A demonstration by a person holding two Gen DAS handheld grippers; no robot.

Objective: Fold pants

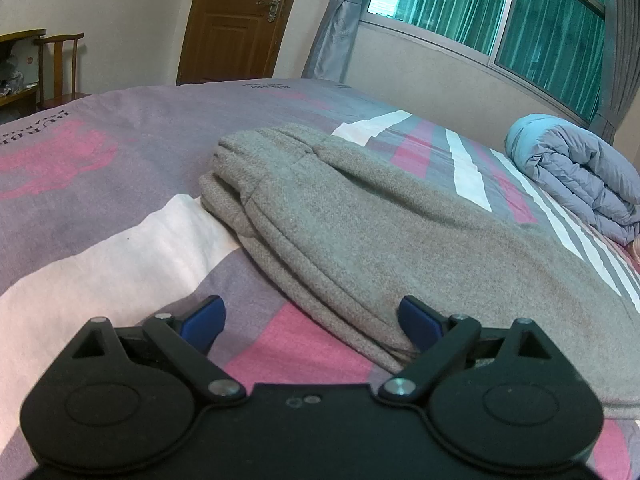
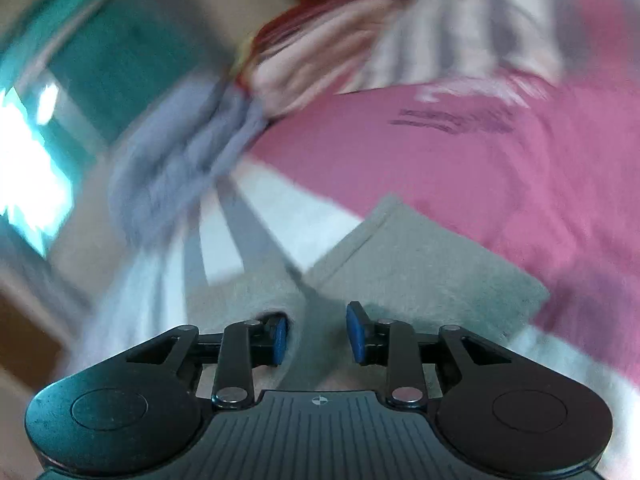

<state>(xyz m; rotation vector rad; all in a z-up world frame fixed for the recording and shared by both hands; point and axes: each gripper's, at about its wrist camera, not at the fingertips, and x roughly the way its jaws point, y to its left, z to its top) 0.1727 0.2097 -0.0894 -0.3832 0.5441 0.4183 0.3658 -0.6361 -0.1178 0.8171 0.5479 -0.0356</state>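
Note:
The grey pants [image 1: 360,224] lie on the bed, folded lengthwise with the waistband at the far end. My left gripper [image 1: 312,324] is wide open just above the pants' near edge; its right pad [image 1: 418,320] touches the cloth and its left pad [image 1: 202,320] is over the bedspread. In the blurred right wrist view the grey pants [image 2: 420,264] show as leg ends with cuffs. My right gripper [image 2: 318,334] is open with nothing between its blue pads, low over the grey cloth.
The bedspread [image 1: 100,184] is striped pink, white and purple. A rolled blue-grey quilt [image 1: 576,176] lies at the far right of the bed; it also shows blurred in the right wrist view [image 2: 184,152]. A wooden chair [image 1: 56,68], door [image 1: 240,20] and window [image 1: 520,20] stand beyond.

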